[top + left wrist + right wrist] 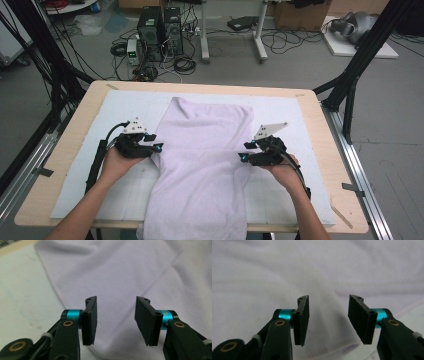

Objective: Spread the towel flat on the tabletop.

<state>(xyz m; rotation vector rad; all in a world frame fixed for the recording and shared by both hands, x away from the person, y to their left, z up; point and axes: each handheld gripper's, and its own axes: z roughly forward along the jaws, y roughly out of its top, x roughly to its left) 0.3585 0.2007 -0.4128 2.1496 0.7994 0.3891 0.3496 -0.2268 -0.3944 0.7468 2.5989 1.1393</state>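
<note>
Pale lilac towel (200, 160), soft terry, lies flat lengthwise down the middle of the white mat (90, 150). Folded to a long band; far end rounded and slightly rumpled, near end drooping over the table edge. Shallow creases across the surface; hemmed edge visible.

High view: even, diffuse overhead light; the white mat (80, 190) and pale towel (200, 165) read bright without glare, and the grey floor behind is dimmer. Shadows are soft and short, lying close under the left gripper (156, 141) and right gripper (244, 151). The frame is slightly soft overall, with mild bending of straight lines near the edges. Left gripper view: black pads (91, 320) fairly sharp, the towel (120, 272) beyond blurred, highlights on it nearly washed out. Right gripper view: pads (302, 320) in focus, the towel (317, 267) a soft blur, folds shown as faint grey shading.
</note>
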